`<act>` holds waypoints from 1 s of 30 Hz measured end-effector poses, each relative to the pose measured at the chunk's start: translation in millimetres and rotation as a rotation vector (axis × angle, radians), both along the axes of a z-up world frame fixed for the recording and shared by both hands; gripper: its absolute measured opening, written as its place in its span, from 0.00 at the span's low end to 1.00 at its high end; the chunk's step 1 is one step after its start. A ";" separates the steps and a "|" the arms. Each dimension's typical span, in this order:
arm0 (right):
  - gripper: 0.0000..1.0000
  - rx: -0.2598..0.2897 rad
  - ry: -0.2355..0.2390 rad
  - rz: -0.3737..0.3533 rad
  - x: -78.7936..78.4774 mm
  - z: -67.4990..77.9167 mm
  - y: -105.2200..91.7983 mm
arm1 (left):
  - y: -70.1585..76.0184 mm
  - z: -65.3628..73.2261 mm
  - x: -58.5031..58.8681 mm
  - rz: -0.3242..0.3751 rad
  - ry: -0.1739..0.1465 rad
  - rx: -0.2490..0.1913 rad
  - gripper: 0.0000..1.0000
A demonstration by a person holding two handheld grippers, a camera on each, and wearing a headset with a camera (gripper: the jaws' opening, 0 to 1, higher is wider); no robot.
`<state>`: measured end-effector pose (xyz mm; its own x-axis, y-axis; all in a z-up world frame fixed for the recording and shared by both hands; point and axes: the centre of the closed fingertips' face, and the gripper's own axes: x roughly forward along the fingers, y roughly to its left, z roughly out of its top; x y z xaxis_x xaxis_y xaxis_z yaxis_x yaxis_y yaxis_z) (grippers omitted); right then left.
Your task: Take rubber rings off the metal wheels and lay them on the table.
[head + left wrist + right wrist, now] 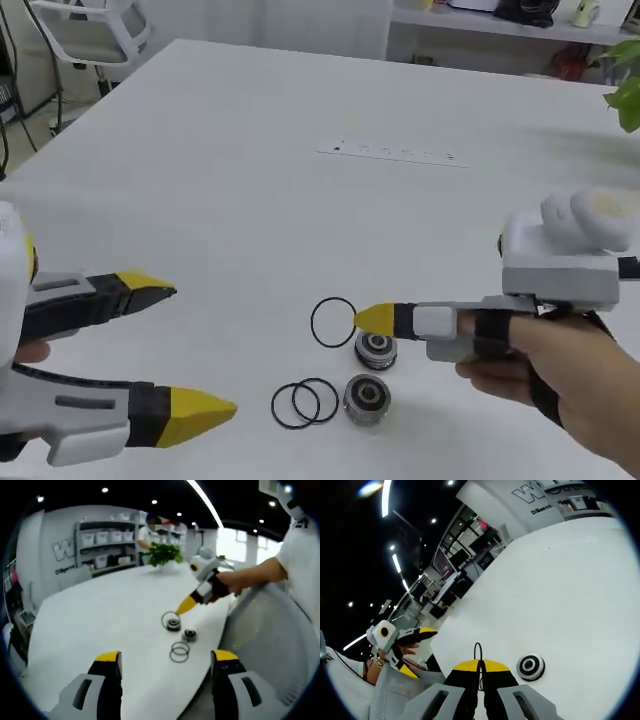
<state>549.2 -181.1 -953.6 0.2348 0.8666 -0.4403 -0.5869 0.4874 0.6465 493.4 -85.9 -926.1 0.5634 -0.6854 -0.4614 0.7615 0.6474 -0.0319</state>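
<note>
Head view first: the left gripper (190, 345) sits low on the left with its yellow tips spread wide and nothing between them. The right gripper (375, 318) comes in from the right, jaws pinched together on the edge of a rubber ring (332, 322). That ring hangs off the tip just up-left of the far wheel (376, 350). The near wheel (367, 397) is just beside that one, and two loose rings (305, 402) lie overlapping on the table (250, 180) right next to it. There's loads of bare white top beyond and to the left, with only a thin marked strip (395, 153) further up. A chair (90, 30) stands past the far left corner, and a plant (625, 95) pokes in at the right edge.

Left gripper view: its tips are wide apart and hold nothing, and the wheels and rings sit between them further out. Everything is bunched close to the table edge on the person's side, and the rest of the top runs away open toward the plant.

Right gripper view: the jaws are closed, with the thin black ring coming up out of the seam. One wheel (530, 666) (can't tell which) sits just right of the tips. The table edge cuts diagonally on the left with the left gripper beyond it, and there's clear white surface ahead
</note>
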 end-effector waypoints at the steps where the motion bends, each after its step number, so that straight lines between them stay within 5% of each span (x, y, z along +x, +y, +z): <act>1: 0.00 -0.003 0.002 0.008 -1.8 -1.2 1.1 | 0.0 -1.9 -1.1 0.002 0.005 0.000 0.73; 8: 0.00 -0.062 0.027 0.089 -20.1 -19.0 7.9 | -3.4 -17.4 -11.6 0.008 0.066 -0.024 0.73; 19: 0.00 -0.129 0.033 0.171 -36.6 -40.3 12.2 | -14.0 -21.1 -15.7 -0.044 0.081 -0.009 0.69; 24: 0.00 -0.158 0.003 0.195 -38.1 -44.5 12.6 | -13.7 -27.5 -19.2 -0.060 0.093 0.034 0.68; 30: 0.00 -0.188 -0.024 0.204 -38.1 -49.8 12.6 | -14.9 -27.0 -19.9 -0.065 0.096 0.028 0.68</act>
